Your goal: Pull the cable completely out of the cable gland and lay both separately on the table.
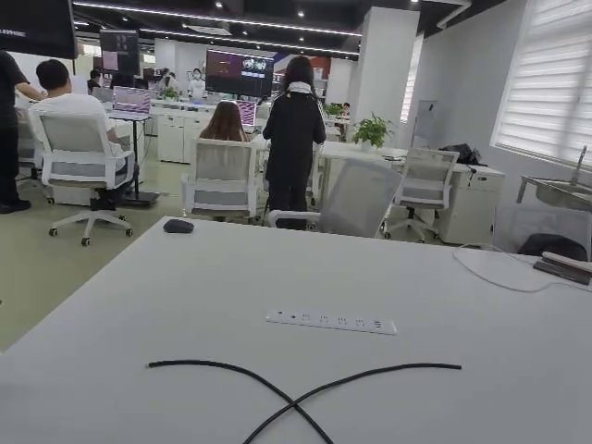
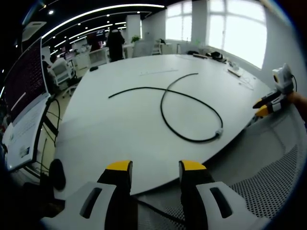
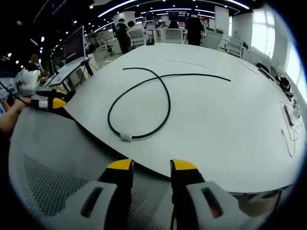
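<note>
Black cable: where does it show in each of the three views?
Head view: the black cable crosses itself at bottom centre.
Left gripper view: its loop lies just right of centre.
Right gripper view: its loop lies left of centre.
Shared landmark: the white power strip just beyond the cable.

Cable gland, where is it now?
In the right gripper view, the cable gland sits left of centre on the cable loop, by the table edge.

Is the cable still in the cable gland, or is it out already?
Still in. The cable gland sits on the looped cable, which leaves it on both sides.
</note>
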{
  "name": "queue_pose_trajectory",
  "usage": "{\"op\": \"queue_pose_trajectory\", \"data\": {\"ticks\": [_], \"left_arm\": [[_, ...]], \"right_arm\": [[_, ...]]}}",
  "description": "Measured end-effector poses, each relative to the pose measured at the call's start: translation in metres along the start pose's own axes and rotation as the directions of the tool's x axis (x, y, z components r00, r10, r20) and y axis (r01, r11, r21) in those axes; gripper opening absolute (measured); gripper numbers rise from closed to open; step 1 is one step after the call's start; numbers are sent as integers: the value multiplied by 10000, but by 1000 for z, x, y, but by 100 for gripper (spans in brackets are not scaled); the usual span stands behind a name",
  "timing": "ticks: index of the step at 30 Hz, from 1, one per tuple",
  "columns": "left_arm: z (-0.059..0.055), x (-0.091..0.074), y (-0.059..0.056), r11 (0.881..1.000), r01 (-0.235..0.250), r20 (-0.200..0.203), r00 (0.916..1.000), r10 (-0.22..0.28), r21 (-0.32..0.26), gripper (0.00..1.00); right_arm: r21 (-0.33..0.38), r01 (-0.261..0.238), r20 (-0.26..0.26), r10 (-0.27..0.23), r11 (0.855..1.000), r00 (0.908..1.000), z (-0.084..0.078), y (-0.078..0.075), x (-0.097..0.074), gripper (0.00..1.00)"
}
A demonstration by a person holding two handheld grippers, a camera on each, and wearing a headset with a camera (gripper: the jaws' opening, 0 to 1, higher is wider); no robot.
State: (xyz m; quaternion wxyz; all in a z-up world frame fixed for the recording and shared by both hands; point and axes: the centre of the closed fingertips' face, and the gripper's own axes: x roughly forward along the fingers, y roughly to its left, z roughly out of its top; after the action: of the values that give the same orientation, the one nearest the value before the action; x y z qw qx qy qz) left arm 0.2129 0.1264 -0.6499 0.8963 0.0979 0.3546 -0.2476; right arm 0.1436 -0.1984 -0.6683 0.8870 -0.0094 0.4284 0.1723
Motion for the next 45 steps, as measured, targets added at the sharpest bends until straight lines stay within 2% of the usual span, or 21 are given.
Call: {"op": "queue_pose_trajectory", "data": {"ticks": [32,37,40,45], "left_arm": [[-2,0,0,10000,20,-98,10000,-20,8,38],[-3,0,-1,9998,129,-196,9997,-133,-179,36],[-3,0,-3,9997,166,-140,9998,-169,-181,34],[3,-1,-4,9999,165,190,9997,-165,-37,34]], "right_arm": [[119,-41,-19,42,9999,10000,0,1,-1,30],[118,20,-33,-20,9999,10000,0,-1,-1,31],[103,39,-52,-38,9999,10000,0,-1,0,32],[70,67,-79,-66,10000,9999,-1,-2,0,33]]}}
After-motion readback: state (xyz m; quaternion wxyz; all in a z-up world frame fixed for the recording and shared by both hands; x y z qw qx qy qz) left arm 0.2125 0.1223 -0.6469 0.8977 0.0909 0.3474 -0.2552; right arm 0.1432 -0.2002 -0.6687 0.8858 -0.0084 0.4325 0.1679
